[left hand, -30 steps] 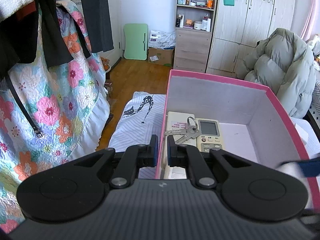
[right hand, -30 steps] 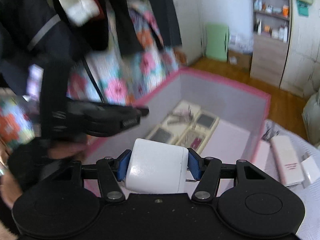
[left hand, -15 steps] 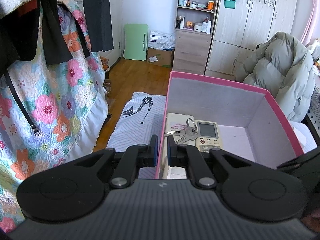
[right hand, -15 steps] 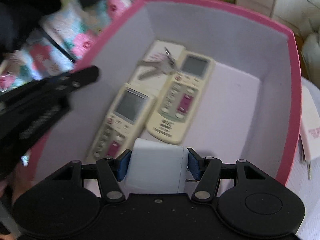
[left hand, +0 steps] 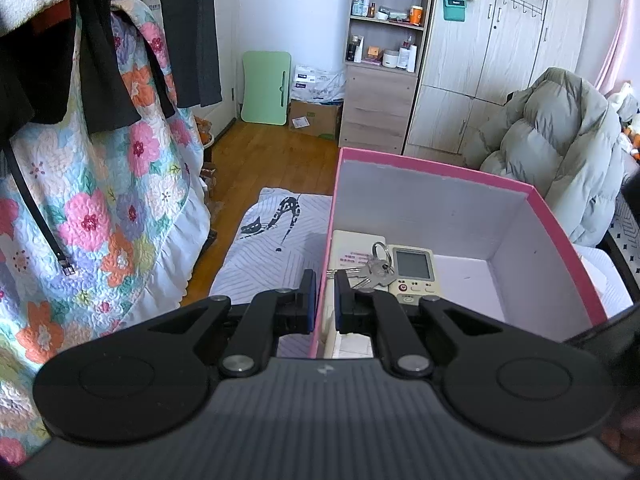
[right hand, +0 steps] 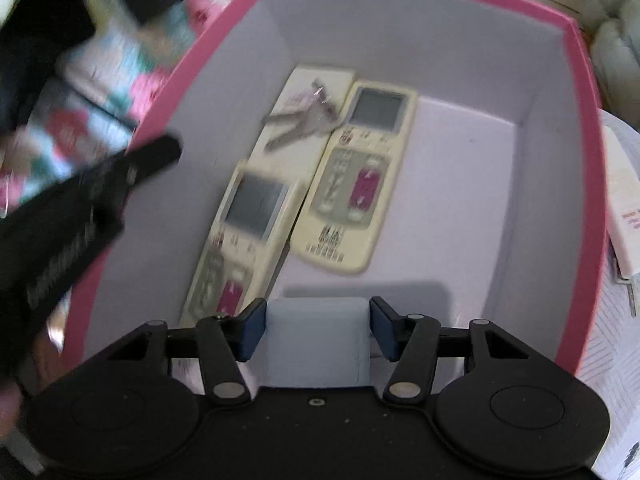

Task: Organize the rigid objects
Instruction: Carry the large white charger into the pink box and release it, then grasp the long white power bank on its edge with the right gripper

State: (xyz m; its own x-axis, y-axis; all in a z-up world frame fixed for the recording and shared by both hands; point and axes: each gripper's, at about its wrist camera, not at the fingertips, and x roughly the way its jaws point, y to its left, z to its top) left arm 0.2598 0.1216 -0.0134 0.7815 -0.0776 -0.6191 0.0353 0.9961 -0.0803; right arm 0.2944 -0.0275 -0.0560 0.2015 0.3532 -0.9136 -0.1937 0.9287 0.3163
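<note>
A pink box (left hand: 440, 168) with a pale inside holds two cream remotes (right hand: 360, 176) (right hand: 244, 236), a flat white box and a bunch of keys (right hand: 304, 120). My left gripper (left hand: 324, 300) is shut on the box's left wall (left hand: 322, 312), near its front corner. My right gripper (right hand: 316, 328) is shut on a white rectangular block (right hand: 316, 340) and holds it inside the box, low over the near end beside the left remote. The left gripper's finger also shows in the right wrist view (right hand: 100, 184). The remote (left hand: 412, 270) and keys (left hand: 372, 268) show in the left wrist view.
The box sits on a white striped bedspread (left hand: 276, 240). A white flat box (right hand: 624, 208) lies outside to the right. A floral quilt (left hand: 100, 200) and dark clothes hang at the left. A grey puffer jacket (left hand: 560, 152), shelves and wardrobes stand behind.
My right gripper has carried the white block from above the box's rim down into the box, toward its near end. The left gripper has kept its hold on the wall.
</note>
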